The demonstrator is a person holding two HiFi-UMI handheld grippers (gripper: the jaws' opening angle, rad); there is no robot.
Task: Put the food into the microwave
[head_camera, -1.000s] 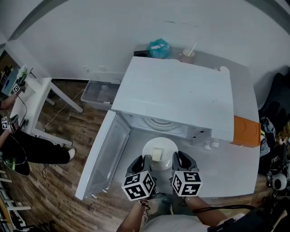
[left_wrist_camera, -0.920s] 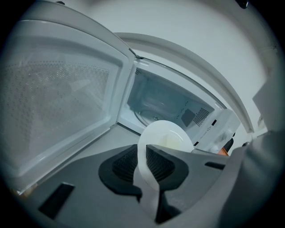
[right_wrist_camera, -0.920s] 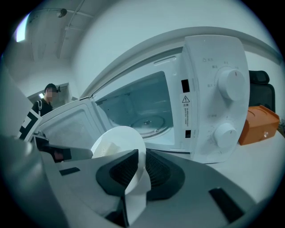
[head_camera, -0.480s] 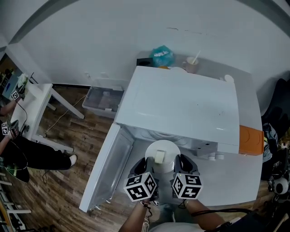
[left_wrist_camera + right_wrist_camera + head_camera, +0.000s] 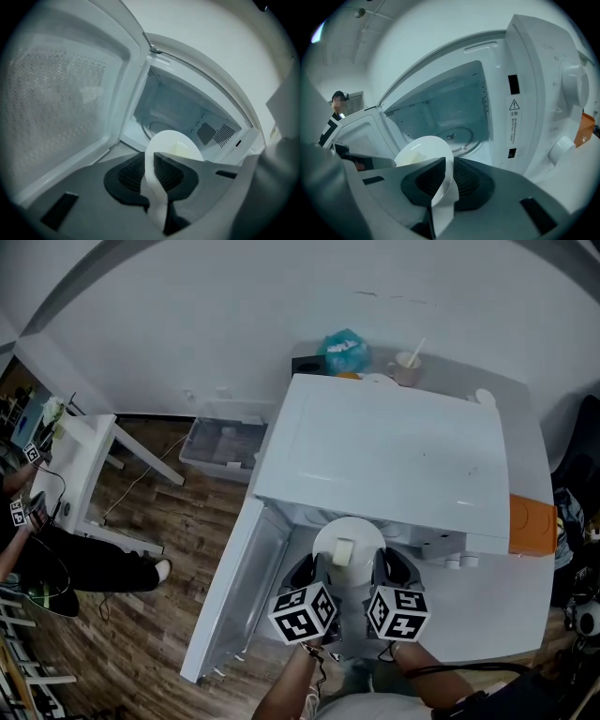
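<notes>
One round white plate (image 5: pixel 359 530), thin-rimmed, carrying one pale yellow block of food (image 5: pixel 343 552); I hold it level at the open mouth of the one white microwave (image 5: pixel 384 451), whose door (image 5: pixel 234 587) is swung out to my left. Two grippers share the load: my left gripper (image 5: pixel 304 570) is clamped on the plate's left rim, my right gripper (image 5: pixel 391 568) on its right rim, each pinching the edge between ribbed black pads; one round turntable (image 5: pixel 457 136) shows inside the cavity.
</notes>
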